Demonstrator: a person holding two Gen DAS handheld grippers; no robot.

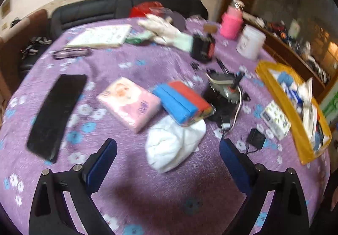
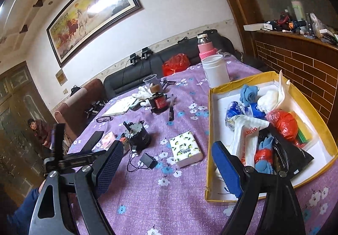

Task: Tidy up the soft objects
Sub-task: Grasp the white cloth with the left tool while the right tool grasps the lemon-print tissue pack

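Note:
My left gripper [image 1: 168,143] is open over the purple flowered tablecloth [image 1: 131,192]. A crumpled white cloth [image 1: 175,146] lies between and just ahead of its blue pads, untouched. Beyond it lie a blue and red sponge block [image 1: 181,102] and a pink tissue pack [image 1: 128,102]. White gloves [image 1: 166,31] lie at the far side. My right gripper [image 2: 168,145] is open and empty. A lemon-print tissue pack [image 2: 186,148] sits just ahead of it. Its right finger [image 2: 227,169] overlaps the near corner of the yellow box [image 2: 210,121], which holds cloths, bags and packets.
A small motor [image 2: 137,133] with a wired adapter [image 2: 147,161], a black ink bottle [image 2: 158,104], a white jar [image 2: 215,70], a pink bottle [image 2: 206,48] and a pen [image 2: 171,108] stand on the table. A black flat slab [image 1: 57,114] lies left. A person [image 2: 38,127] sits far left.

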